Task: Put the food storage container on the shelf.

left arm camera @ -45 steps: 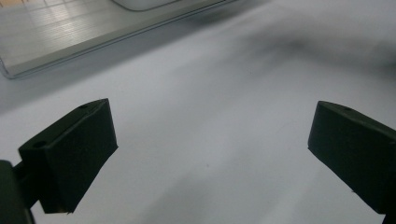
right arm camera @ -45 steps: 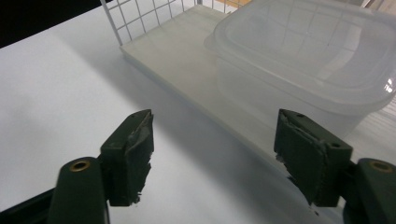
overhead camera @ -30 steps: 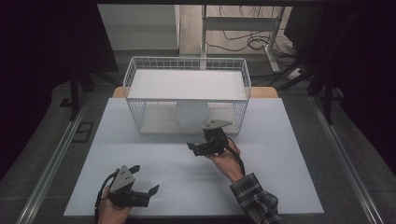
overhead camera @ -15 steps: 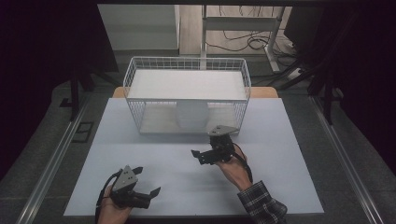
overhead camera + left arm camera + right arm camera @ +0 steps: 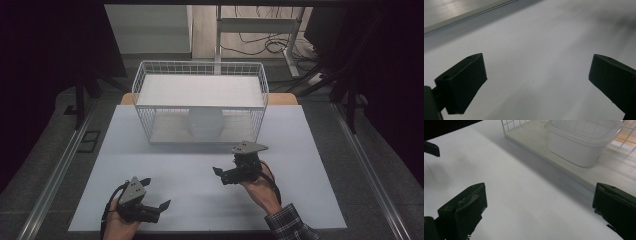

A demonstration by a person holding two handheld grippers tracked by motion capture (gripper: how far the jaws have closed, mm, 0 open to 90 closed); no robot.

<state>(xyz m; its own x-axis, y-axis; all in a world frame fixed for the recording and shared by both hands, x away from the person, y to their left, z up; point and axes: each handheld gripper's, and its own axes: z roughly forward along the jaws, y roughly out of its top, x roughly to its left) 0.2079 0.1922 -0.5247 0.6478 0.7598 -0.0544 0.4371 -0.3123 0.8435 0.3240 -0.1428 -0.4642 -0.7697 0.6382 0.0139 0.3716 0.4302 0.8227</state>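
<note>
A white lidded plastic container [image 5: 205, 124] [image 5: 581, 142] stands on the bottom shelf of a white wire rack [image 5: 200, 67] at the back of the table. My right gripper [image 5: 220, 176] [image 5: 539, 207] hovers in front of the rack, a short way from its open side. Its jaws have just been opening and stand wide apart with nothing between them. My left gripper [image 5: 159, 194] [image 5: 536, 82] rests near the front left of the white tabletop [image 5: 300, 150], open and empty over bare surface.
The rack has a solid white upper shelf [image 5: 200, 91] above the container. Metal rails [image 5: 55, 170] run along both sides of the table. Cables and a stand [image 5: 260, 30] lie on the floor behind it.
My right gripper has drawn back from the rack toward the table's front and a little right, its jaws spreading wider. The left gripper has stayed put.
</note>
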